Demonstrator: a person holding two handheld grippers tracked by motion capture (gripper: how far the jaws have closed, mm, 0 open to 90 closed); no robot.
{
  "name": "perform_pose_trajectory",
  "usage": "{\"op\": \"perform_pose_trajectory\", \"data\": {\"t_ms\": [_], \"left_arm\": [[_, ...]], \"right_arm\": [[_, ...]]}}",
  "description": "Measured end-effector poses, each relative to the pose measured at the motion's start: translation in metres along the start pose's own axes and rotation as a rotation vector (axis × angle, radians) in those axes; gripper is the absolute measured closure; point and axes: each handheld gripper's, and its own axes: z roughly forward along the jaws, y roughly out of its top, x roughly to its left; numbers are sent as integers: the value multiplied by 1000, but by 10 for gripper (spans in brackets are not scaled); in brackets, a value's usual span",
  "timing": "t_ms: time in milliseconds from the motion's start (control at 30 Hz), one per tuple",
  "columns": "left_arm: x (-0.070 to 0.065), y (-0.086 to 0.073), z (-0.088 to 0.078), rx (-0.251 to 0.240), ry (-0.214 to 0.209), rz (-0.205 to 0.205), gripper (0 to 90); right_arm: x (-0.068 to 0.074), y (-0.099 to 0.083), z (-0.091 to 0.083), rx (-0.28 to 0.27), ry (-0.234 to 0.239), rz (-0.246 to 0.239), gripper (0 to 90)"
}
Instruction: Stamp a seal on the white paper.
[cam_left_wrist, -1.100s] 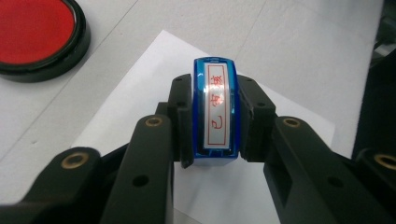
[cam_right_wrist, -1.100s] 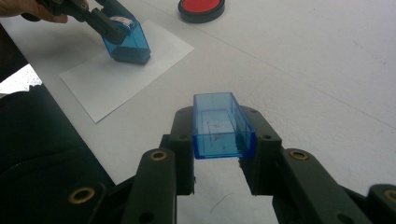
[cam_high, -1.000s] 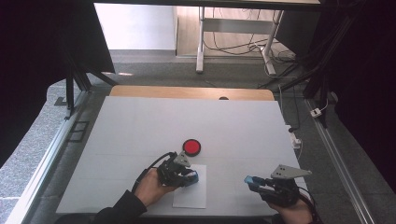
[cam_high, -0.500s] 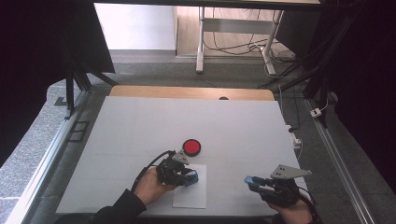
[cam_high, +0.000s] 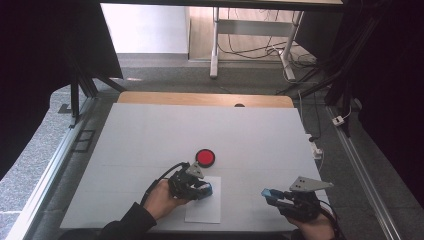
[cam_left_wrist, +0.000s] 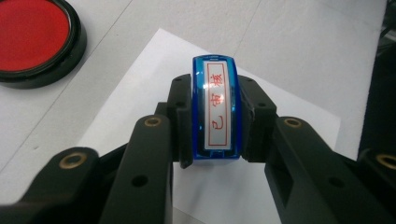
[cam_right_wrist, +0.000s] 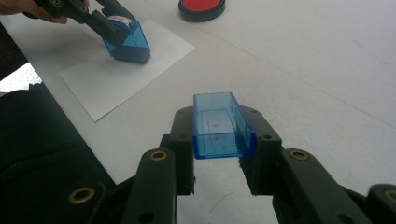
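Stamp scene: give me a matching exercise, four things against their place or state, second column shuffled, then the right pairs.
Things:
1. blue stamp
2. blue cap
3. red ink pad
4. white paper

Places or states:
A. lies flat under the stamp
B. held by the right gripper, hollow and open-ended
C. sits open on the table beyond the paper
D. held by the left gripper, pressed on the paper

Pairs: 1-D, 2-B, 3-C, 4-A

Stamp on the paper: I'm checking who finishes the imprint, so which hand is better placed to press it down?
Left. The left gripper is shut on the stamp, which stands on the paper. The right gripper holds the stamp's cap, off to the side.
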Motion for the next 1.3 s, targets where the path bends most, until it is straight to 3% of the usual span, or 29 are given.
{"op": "perform_pose_trajectory", "data": {"t_ms": [467,600,933,1300], "left_arm": [[-2,2,6,40,15,4,682],[2,3,4,22,0,-35,691],[12,4,-13,-51,-63,-79,694],[16,4,-24,-87,-102,-67,694]], "right_arm": [[0,0,0,-3,1,0,684],[0,0,-1,-3,1,1,684],[0,0,0,-5,3,-1,684],[0,0,0,-4,5,4,684]]}}
